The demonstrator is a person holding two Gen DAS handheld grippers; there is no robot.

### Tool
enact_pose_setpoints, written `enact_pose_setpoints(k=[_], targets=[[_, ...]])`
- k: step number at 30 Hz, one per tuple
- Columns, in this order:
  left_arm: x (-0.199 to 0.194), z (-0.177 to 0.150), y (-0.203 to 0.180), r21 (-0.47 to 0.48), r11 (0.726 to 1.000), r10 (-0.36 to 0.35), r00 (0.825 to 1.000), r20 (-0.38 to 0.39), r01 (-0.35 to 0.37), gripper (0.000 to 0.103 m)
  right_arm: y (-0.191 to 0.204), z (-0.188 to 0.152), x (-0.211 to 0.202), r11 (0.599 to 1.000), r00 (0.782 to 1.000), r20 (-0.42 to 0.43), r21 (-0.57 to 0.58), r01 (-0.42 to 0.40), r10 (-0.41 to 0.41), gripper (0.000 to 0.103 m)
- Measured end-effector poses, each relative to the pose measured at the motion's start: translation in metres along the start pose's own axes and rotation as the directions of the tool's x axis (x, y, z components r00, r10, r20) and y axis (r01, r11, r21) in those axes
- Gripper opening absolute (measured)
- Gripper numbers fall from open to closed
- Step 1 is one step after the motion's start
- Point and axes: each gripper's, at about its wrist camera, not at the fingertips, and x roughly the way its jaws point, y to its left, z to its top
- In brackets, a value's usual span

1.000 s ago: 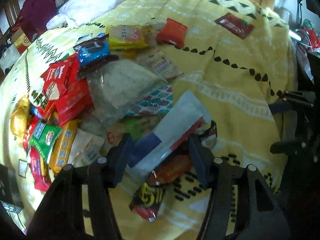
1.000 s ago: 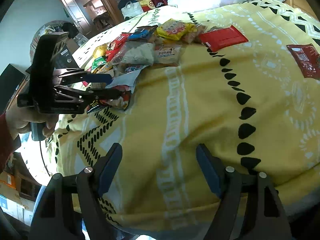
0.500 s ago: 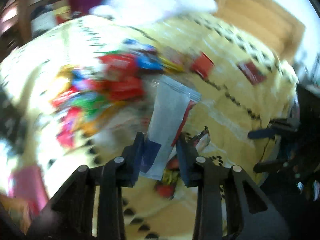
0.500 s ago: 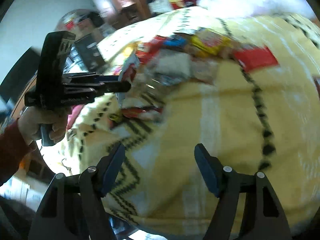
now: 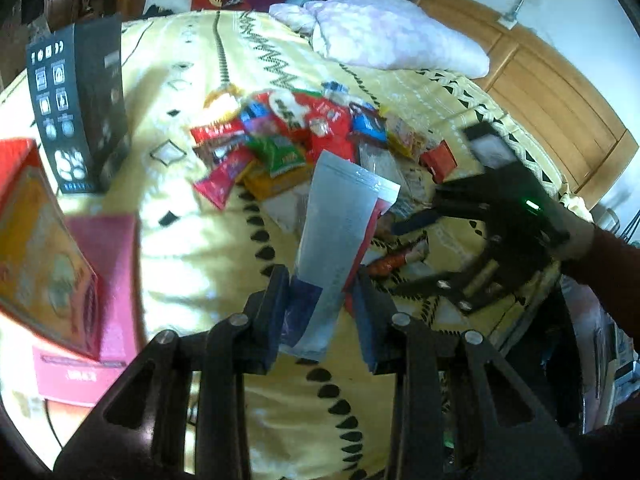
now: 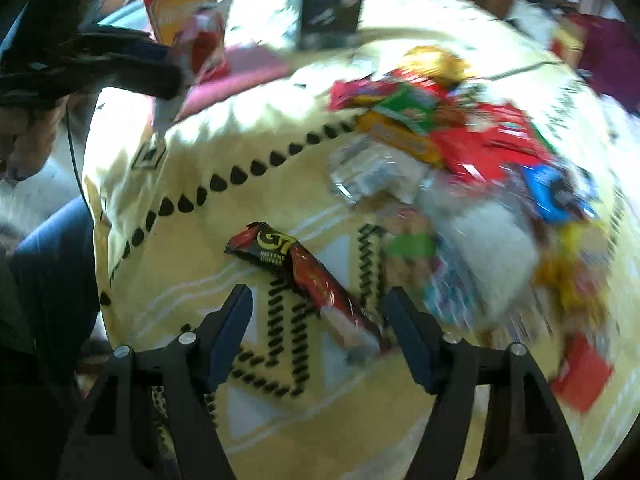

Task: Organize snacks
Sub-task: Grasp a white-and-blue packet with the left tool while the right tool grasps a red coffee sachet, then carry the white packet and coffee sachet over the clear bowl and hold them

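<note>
- The left gripper [image 5: 322, 304] is clamped on the lower end of a long, flat silver-grey foil pouch with a dark blue bottom and a red edge [image 5: 340, 224], which stands up clear of the yellow patterned bedspread [image 5: 192, 240].
- The right gripper [image 6: 320, 328] has its jaws partly apart, having just been closing, with nothing pressed between them. It hangs over a long red-and-black sachet printed with yellow letters [image 6: 304, 268] that lies alone on the bedspread, its near end between the fingers.
- The heap of mixed bright wrappers [image 5: 296, 140] sits near the middle of the bed; an upright black carton [image 5: 80, 116] and a red-and-orange box [image 5: 36, 248] stand to the left.
- Risks, as I judge them:
  - The pouch is pinched only at one end — a fast swing could let the slick foil slide out.
  - The sachet lies slantwise across the right jaws, so a closing pinch may catch only a corner, or bunch the soft cloth with it.
  - The two grippers work near each other — crossing paths could knock the pouch.
</note>
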Motion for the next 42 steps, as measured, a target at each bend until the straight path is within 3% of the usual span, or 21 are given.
enact_pose_setpoints(k=[3,6,10,14,19,22,27,31,34,38,42], targets=[[-0.002,-0.007,0.001,-0.019,1.0,-0.005,1.0,-0.004,0.005,0.032,-0.006,0.005,0.024,0.999,0.997,-0.056,0.004,-0.049,0.049,0.069],[-0.004,-0.009,-0.003,-0.009,1.0,0.01,1.0,0.006,-0.01,0.032,-0.004,-0.002,0.036,0.999,0.998,-0.05,0.027,-0.027,0.028,0.065],[-0.012,-0.009,-0.006,0.006,1.0,0.025,0.999,0.041,-0.025,0.032,-0.001,-0.017,0.024,0.99,0.999,0.02,0.135,0.041,-0.044,0.037],[-0.027,-0.005,-0.007,-0.003,1.0,0.023,0.996,0.09,-0.023,0.032,0.0,-0.041,0.003,0.962,0.992,0.1,0.27,0.042,-0.071,0.026],[-0.063,0.005,-0.003,-0.017,0.999,0.052,0.981,0.186,-0.049,0.032,0.003,-0.053,-0.048,0.901,0.955,0.268,0.434,-0.001,-0.128,0.024],[-0.09,0.015,0.006,-0.046,0.995,0.098,0.961,0.26,-0.089,0.032,0.01,-0.04,-0.077,0.874,0.919,0.347,0.486,-0.004,-0.189,0.024],[-0.142,0.027,0.036,-0.131,0.97,0.238,0.901,0.362,-0.204,0.032,0.018,0.003,-0.126,0.849,0.84,0.464,0.529,-0.008,-0.281,0.024],[-0.176,0.025,0.074,-0.239,0.922,0.377,0.847,0.374,-0.304,0.032,0.027,0.057,-0.146,0.863,0.804,0.524,0.505,-0.027,-0.281,0.024],[-0.2,0.018,0.106,-0.332,0.871,0.472,0.804,0.361,-0.362,0.032,0.044,0.107,-0.151,0.894,0.793,0.562,0.445,-0.052,-0.234,0.024],[-0.23,0.008,0.146,-0.418,0.793,0.589,0.733,0.34,-0.443,0.032,0.077,0.182,-0.151,0.938,0.785,0.601,0.338,-0.08,-0.15,0.024],[-0.252,-0.006,0.176,-0.489,0.734,0.652,0.691,0.313,-0.471,0.032,0.115,0.246,-0.14,0.963,0.787,0.613,0.249,-0.106,-0.072,0.024]])
